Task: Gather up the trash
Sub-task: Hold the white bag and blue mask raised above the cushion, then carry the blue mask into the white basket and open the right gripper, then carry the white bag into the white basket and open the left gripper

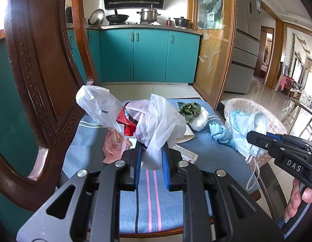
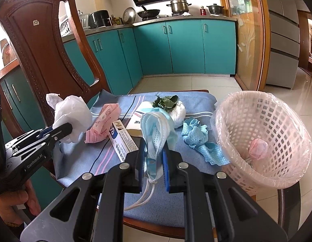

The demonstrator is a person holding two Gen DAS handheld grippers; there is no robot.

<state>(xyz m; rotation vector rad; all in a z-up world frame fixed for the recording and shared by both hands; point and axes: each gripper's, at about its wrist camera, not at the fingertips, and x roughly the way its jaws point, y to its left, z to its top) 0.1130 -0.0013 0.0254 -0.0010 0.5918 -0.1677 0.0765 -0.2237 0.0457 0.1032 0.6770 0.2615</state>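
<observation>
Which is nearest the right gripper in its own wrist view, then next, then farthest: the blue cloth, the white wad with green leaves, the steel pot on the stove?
From the right gripper, shut on the face mask:
1. Blue cloth, on the cushion just right of it.
2. White wad with green leaves, farther back on the cushion.
3. Steel pot, on the stove across the kitchen.

The left gripper [image 1: 150, 151] is pointing forward and tilting downward, its blue-lined jaws drawn close and pinching a white plastic bag [image 1: 156, 121] between them. A hand [image 2: 12, 199] is wrapping around its black handle from below. The right gripper [image 2: 154, 155] is angling down in much the same way, its jaws nearly together and clamping a bunch of blue face masks [image 2: 156, 133]. The fingers [image 1: 297, 199] of the other hand are curling around that handle, well out to the right of the left one.
</observation>
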